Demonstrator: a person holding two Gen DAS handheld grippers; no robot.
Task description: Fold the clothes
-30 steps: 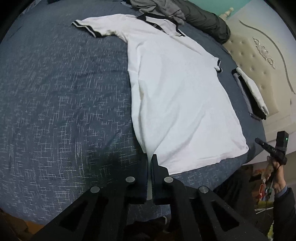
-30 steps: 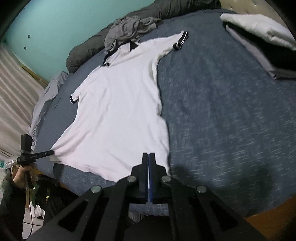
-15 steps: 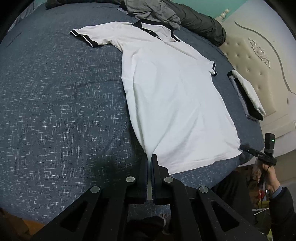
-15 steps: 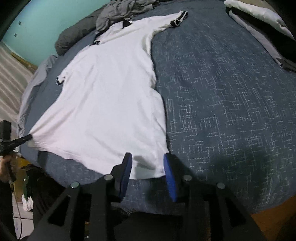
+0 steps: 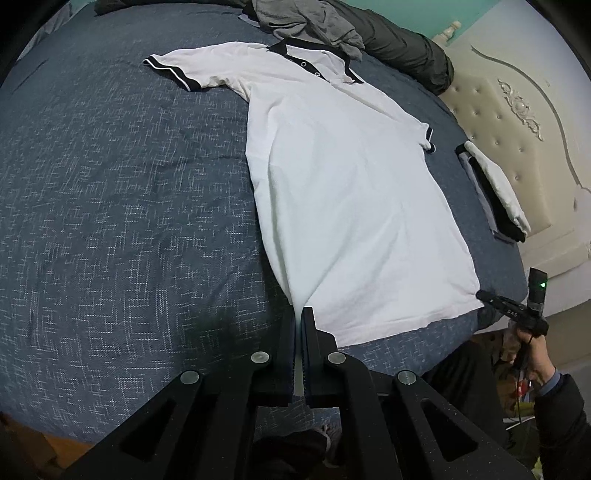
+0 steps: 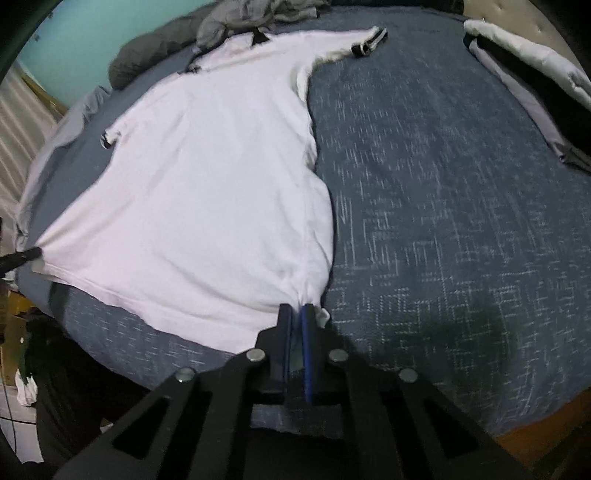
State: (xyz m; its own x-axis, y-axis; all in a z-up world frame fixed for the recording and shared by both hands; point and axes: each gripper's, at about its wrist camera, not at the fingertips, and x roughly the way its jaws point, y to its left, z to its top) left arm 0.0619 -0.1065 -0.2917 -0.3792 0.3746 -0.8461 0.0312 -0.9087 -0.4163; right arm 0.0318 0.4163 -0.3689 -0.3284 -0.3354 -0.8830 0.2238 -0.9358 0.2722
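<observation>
Polo shirt pinned at both hem corners

Polo shirt [image 5: 351, 177], white with black collar and black-trimmed sleeves, lies flat and face up on the dark blue patterned bedspread [image 5: 122, 206], collar toward the far side of the bed and hem toward me at the near edge. My left gripper [image 5: 298, 314] is clenched on one bottom corner of the shirt, its two black fingers pressed together with a sliver of white cloth between them. My right gripper [image 6: 298, 310] is clamped on the opposite bottom corner; the fabric bunches into small pleats where it enters the closed blue-lined fingers, and a little tab of hem sticks out just beside them. In the left wrist view I see that right gripper [image 5: 511, 314] at the shirt's other hem corner, held in my hand [image 5: 533, 354]. The hem runs between the two grips along the bed edge. Beyond the shirt's collar sits a crumpled grey garment [image 5: 306, 18] against a dark rolled quilt [image 5: 406, 51]. A folded stack of clothes [image 5: 495, 192], white on black on grey, lies beside the shirt's sleeve, near the cream tufted headboard [image 5: 517, 122].
</observation>
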